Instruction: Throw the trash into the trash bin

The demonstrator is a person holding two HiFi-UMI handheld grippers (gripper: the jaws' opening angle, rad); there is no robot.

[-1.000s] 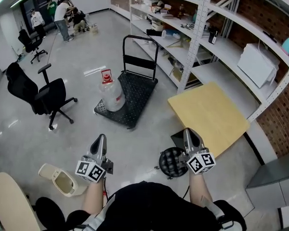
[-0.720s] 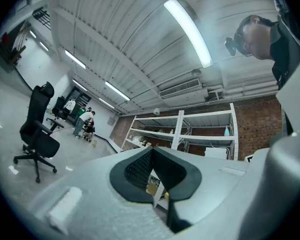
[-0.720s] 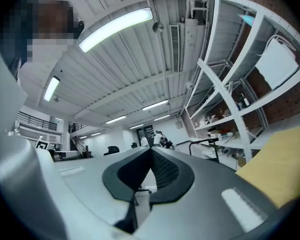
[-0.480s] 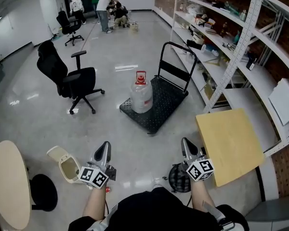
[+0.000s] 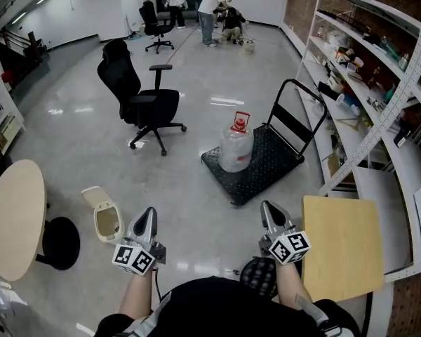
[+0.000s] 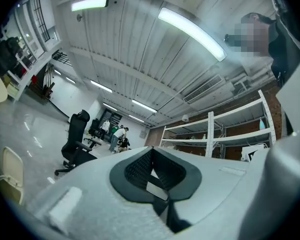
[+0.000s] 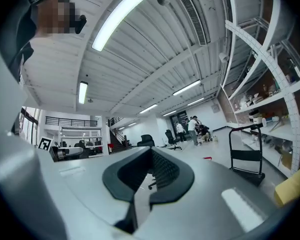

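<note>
The fingers of your left gripper are pressed together with nothing between them, and so are those of your right gripper. The trash bin stands on the floor, lid open, just left of your left fingers.

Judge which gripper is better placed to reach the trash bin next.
Left. In the head view the left gripper sits just beside the open trash bin on the floor, while the right gripper is across the body, near the wooden table. Both have jaws together and hold no trash.
</note>
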